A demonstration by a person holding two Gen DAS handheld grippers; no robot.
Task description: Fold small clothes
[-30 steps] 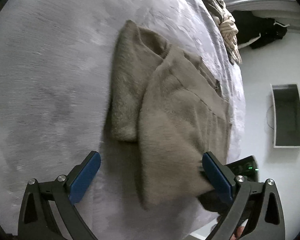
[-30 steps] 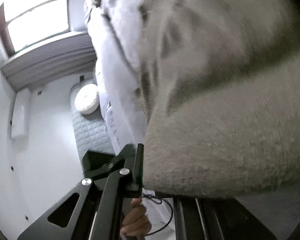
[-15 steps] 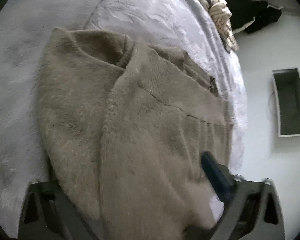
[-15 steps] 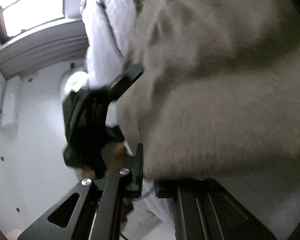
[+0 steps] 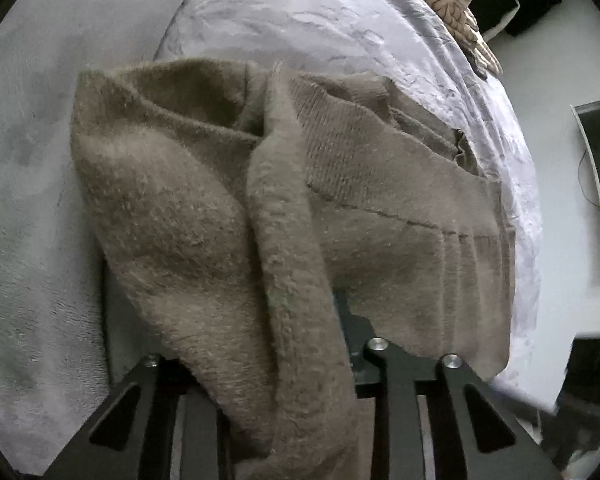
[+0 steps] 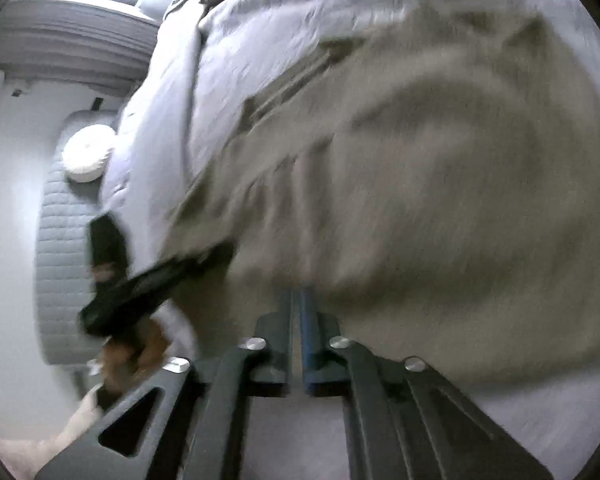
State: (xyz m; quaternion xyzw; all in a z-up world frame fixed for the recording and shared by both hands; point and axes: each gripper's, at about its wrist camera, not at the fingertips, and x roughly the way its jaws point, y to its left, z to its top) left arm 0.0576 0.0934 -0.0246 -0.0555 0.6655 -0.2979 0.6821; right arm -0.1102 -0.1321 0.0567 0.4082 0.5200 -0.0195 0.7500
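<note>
I have both tools, left tool [image 5: 300, 360] and right tool [image 6: 296, 320], pinched onto the soft, floppy sweater [image 5: 204, 208] over the bed [image 5: 320, 28]; it's best gripped at edges.

The heaped sweater [image 5: 284, 208] blocks the middle; bare blanket [image 5: 32, 200] lies open to its left.

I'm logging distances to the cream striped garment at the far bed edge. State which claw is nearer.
Left, as far as the views show. The left claw, under the tan sweater, faces the striped garment across the bed; the right claw view never shows it.
</note>
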